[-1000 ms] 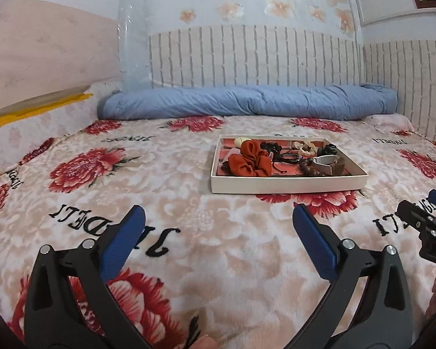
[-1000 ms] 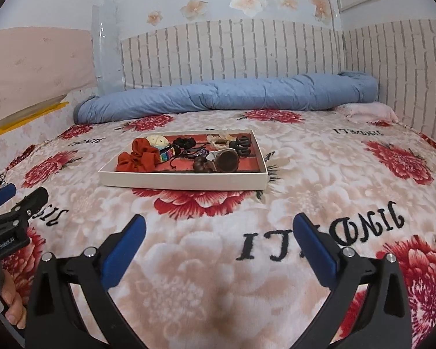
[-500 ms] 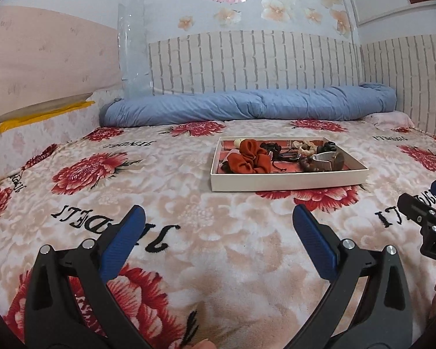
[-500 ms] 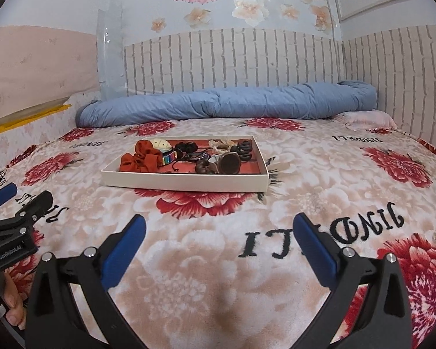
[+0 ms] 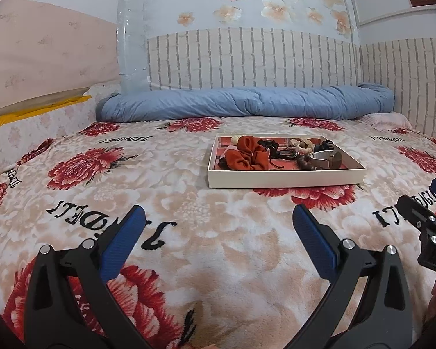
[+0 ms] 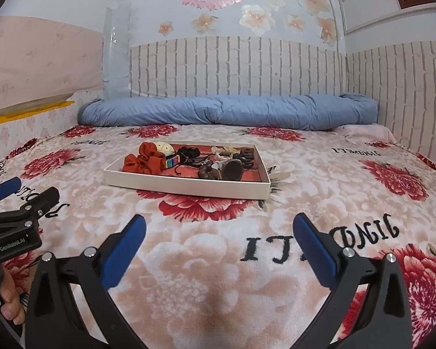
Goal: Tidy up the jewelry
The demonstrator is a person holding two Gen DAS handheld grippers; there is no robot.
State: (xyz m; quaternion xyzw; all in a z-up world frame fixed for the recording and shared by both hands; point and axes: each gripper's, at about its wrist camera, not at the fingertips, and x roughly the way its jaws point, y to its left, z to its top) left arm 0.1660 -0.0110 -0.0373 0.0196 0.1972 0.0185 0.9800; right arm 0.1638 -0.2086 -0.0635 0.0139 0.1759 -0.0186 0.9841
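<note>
A shallow white tray (image 5: 284, 179) (image 6: 186, 187) with a red floor sits on the bed ahead of both grippers. It holds a rust-orange scrunchie (image 5: 250, 155) (image 6: 144, 160), black hair ties, a brown bead bracelet (image 6: 206, 172), a brown claw clip (image 6: 232, 170) and a pale round piece (image 6: 164, 147). My left gripper (image 5: 218, 224) is open and empty, low over the blanket, well short of the tray. My right gripper (image 6: 218, 229) is open and empty, to the right of the left one.
The bed has a floral blanket (image 5: 189, 232) with black lettering. A rolled blue quilt (image 5: 247, 103) lies along the far wall. A brick-pattern wall stands behind and to the right. A headboard ledge (image 5: 37, 110) runs along the left.
Both cameras have tilted upward, so the tray and bed sit lower in view and more wall shows. Both grippers stay open; nothing in the tray has moved.
</note>
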